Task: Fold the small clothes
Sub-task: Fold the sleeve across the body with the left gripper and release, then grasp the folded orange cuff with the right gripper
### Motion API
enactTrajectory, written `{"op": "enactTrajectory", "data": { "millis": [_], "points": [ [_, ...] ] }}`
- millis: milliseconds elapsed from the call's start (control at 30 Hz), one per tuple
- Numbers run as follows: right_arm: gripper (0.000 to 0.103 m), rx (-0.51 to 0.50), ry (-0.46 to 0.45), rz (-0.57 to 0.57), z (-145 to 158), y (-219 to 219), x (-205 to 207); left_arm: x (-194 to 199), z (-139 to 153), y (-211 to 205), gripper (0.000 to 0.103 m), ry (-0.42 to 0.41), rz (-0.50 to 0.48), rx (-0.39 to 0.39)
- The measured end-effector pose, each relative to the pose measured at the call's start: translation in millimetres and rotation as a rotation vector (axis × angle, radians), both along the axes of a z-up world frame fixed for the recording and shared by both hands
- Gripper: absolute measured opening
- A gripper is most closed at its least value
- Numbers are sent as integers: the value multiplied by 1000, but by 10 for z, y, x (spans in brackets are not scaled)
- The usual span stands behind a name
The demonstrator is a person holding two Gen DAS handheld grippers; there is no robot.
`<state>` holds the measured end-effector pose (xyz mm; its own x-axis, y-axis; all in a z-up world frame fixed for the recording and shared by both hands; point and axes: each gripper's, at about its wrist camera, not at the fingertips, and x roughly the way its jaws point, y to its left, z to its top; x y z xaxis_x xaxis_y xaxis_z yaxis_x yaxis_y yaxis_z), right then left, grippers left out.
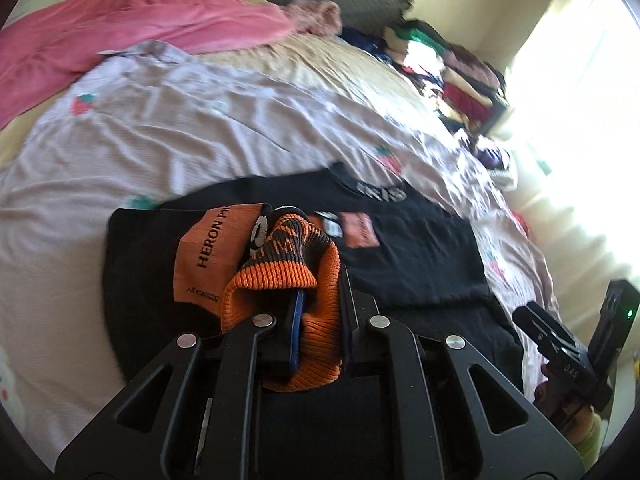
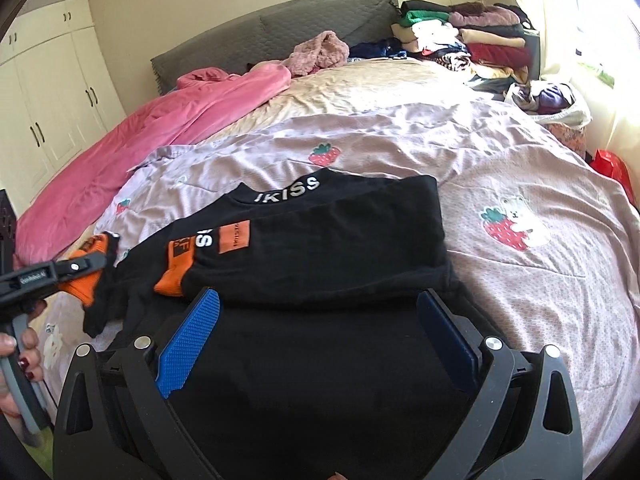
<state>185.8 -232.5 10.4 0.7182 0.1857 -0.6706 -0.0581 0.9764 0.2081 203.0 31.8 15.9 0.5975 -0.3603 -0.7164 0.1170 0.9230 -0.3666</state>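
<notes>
A black sweater (image 2: 328,240) with white lettering at the collar and orange patches lies partly folded on the bed; it also shows in the left wrist view (image 1: 416,248). My left gripper (image 1: 316,304) is shut on the sweater's orange ribbed cuff (image 1: 280,280) and holds the sleeve lifted; it shows from the side in the right wrist view (image 2: 80,268). The other orange cuff (image 2: 176,268) lies across the sweater's front. My right gripper (image 2: 320,320) is open and empty, its blue pads (image 2: 192,340) on either side of the sweater's near part. It shows in the left wrist view (image 1: 568,340).
The bed has a lilac strawberry-print quilt (image 2: 520,160). A pink blanket (image 2: 160,120) lies at the far left. Stacked folded clothes (image 2: 472,44) sit at the far right by the grey headboard (image 2: 280,36). White wardrobes (image 2: 48,100) stand to the left.
</notes>
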Motion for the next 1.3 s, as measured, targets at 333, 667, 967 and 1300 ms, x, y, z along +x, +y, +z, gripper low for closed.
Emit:
{"op": "enactTrajectory", "data": {
  "millis": [333,667,967,1300],
  "points": [
    [99,5,12,-16,-57,-243,80,132,-180,-503,27,58,-120,-32],
    [99,18,36,58,-146,24,182,116,-48,-284,46,7,-56,59],
    [99,21,58,225,-179,675,235,142,-100,95,72,12,43,112],
    [94,10,128,365,-408,1327,467,107,-144,373,93,22,99,106]
  ]
}}
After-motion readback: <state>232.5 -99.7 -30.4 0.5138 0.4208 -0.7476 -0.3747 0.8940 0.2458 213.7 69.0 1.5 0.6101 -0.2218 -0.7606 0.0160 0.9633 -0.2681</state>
